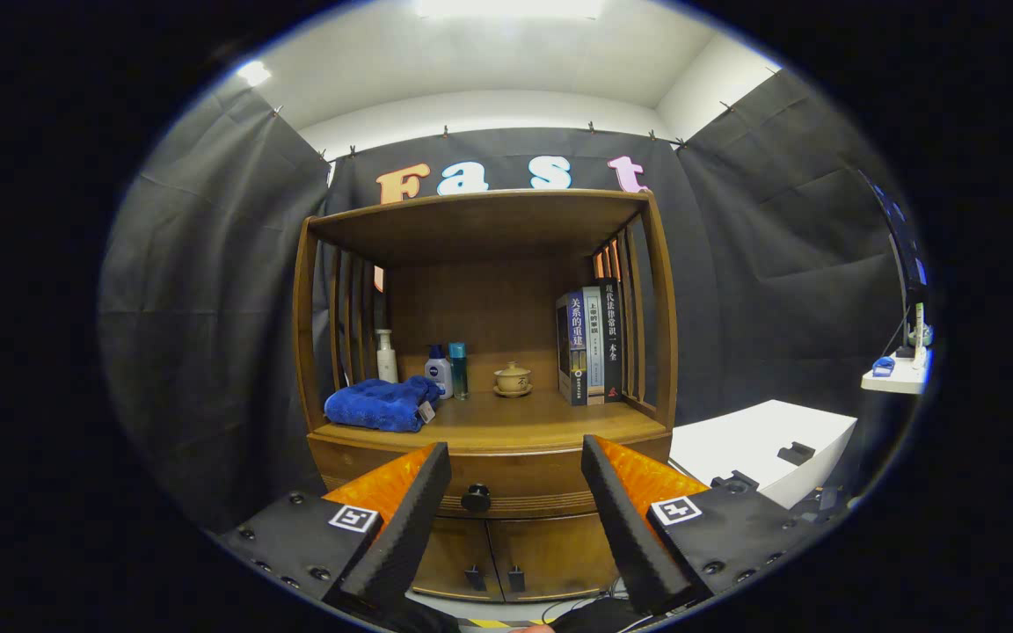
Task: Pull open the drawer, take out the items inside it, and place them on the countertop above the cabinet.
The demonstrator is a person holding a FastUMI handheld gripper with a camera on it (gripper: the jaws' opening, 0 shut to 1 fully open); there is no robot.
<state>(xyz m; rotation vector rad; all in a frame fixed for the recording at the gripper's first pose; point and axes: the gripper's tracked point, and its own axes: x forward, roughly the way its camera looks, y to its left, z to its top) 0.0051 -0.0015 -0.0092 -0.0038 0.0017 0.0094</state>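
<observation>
— Gripper (515, 466) fingers are spread wide and hold nothing; the drawer knob (476, 498) is seen between them, still beyond the tips, on the closed drawer (506, 479) under the countertop (506, 422).

— How should the knob be taken?

— It is best approached straight on, centred in the gap, clamped squarely, then drawn back level so no twist is put on the drawer.

On the countertop (506, 431) of the cabinet (489, 527), a folded towel (381, 404) lies at the left, with three bottles (439, 369) behind and to its right, a lidded cup (513, 378) mid-back and upright books (590, 345) at the right. Below, the shut drawer's knob (476, 498) sits between the spread fingers of the tongs (515, 462), beyond their tips, above two cabinet doors (493, 558).
</observation>
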